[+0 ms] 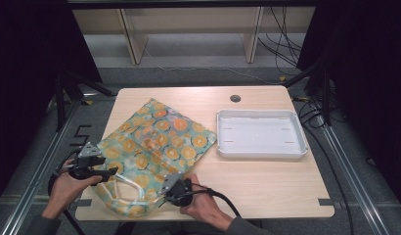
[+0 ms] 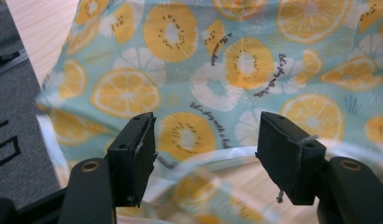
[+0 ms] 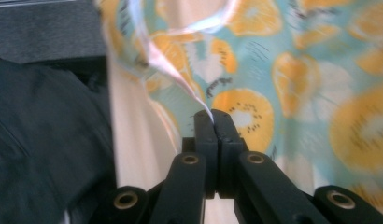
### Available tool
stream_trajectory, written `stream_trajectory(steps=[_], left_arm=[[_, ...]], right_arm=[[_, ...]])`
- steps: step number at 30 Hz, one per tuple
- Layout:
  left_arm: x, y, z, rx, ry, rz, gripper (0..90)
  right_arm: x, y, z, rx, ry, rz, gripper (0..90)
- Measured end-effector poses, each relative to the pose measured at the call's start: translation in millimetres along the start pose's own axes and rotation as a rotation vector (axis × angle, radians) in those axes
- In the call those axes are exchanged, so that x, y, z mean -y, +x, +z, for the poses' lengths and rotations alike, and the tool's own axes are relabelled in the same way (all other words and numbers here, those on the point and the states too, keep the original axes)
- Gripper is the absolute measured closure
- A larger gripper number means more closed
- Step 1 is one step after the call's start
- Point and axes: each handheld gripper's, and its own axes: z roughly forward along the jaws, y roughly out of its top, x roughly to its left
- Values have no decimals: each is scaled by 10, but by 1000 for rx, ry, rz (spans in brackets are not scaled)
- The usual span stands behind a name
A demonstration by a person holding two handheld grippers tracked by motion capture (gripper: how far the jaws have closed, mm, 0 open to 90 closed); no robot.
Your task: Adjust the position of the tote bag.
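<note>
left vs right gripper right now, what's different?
Jaws: the left gripper stands open over the fruit-print bag, pinching nothing; the right gripper is shut on the bag's clear handle.
Place: the left gripper is at the bag's left edge, the right at its near edge.
Shared: both are hand-held, with black jaws, at the bag's handle end.

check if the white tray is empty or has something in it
Empty. The white tray shows only its bare floor in the high view, and the fruit-print bag lies apart from it on the table.
</note>
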Motion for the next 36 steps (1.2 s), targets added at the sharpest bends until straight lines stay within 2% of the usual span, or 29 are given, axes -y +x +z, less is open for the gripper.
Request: stream_trajectory(steps=[1, 2, 4, 5, 9, 10, 12, 14, 15, 16, 17, 18, 19, 21, 22, 23, 24, 26, 27, 28, 29, 30, 31, 32, 33, 34, 36], left_arm=[[-12, -22, -9, 3, -5, 9, 367], [-23, -60, -21, 7, -11, 12, 364], [-38, -100, -46, 16, -9, 29, 364], [-44, -131, -55, 20, -17, 33, 364], [-54, -185, -99, 31, -17, 54, 364], [-51, -199, -106, 30, -24, 54, 364], [-49, -224, -134, 34, -23, 81, 363], [-45, -246, -132, 43, -26, 74, 363], [-42, -282, -130, 53, -21, 99, 363], [-38, -312, -125, 59, -20, 102, 362], [-38, -312, -125, 59, -20, 102, 361], [-30, -381, -105, 92, -26, 115, 360], [-30, -381, -105, 92, -26, 115, 360], [-18, -503, -88, 141, -41, 136, 356], [-18, -503, -88, 141, -41, 136, 357], [-7, -596, -73, 179, -72, 131, 363], [-5, -639, -69, 192, -78, 147, 364], [2, -686, -59, 204, -75, 154, 366], [15, -784, -41, 247, -77, 180, 370], [15, -784, -41, 247, -77, 180, 370], [26, -843, -28, 265, -79, 192, 374], [33, -881, -21, 293, -94, 195, 374], [51, -950, -14, 340, -101, 189, 391], [57, -1000, -5, 358, -115, 186, 407], [63, -1056, -1, 373, -113, 194, 410], [75, -1152, 3, 405, -101, 233, 410], [84, -1191, 7, 421, -102, 245, 411]], right_arm=[[0, 0, 0, 0, 0, 0, 900], [116, -114, -109, 3, -3, 5, 900], [152, -146, -143, 11, 0, 1, 900], [241, -199, -244, 28, 6, 40, 900], [305, -267, -360, 43, 1, 54, 900], [324, -299, -398, 47, -1, 37, 900], [428, -333, -524, 69, 6, 71, 900], [458, -347, -545, 74, 4, 61, 900], [564, -379, -616, 97, 17, 92, 900], [620, -415, -641, 103, 21, 86, 900], [682, -445, -672, 110, 27, 105, 900], [739, -475, -705, 110, 36, 118, 900], [795, -504, -728, 122, 33, 123, 900], [901, -554, -798, 139, 46, 160, 900], [901, -554, -798, 139, 46, 160, 900], [989, -593, -856, 154, 44, 229, 900], [1029, -625, -883, 159, 38, 246, 900], [1076, -664, -914, 166, 30, 258, 896], [1084, -670, -933, 162, 36, 263, 891], [1084, -670, -933, 162, 36, 263, 891], [1092, -676, -945, 170, 28, 266, 878], [1092, -676, -945, 170, 28, 266, 878], [1093, -682, -946, 171, 23, 266, 874], [1097, -693, -941, 174, 16, 257, 870], [1093, -690, -951, 167, 34, 260, 867], [1096, -695, -947, 168, 36, 260, 864], [1095, -696, -949, 167, 35, 264, 859]])
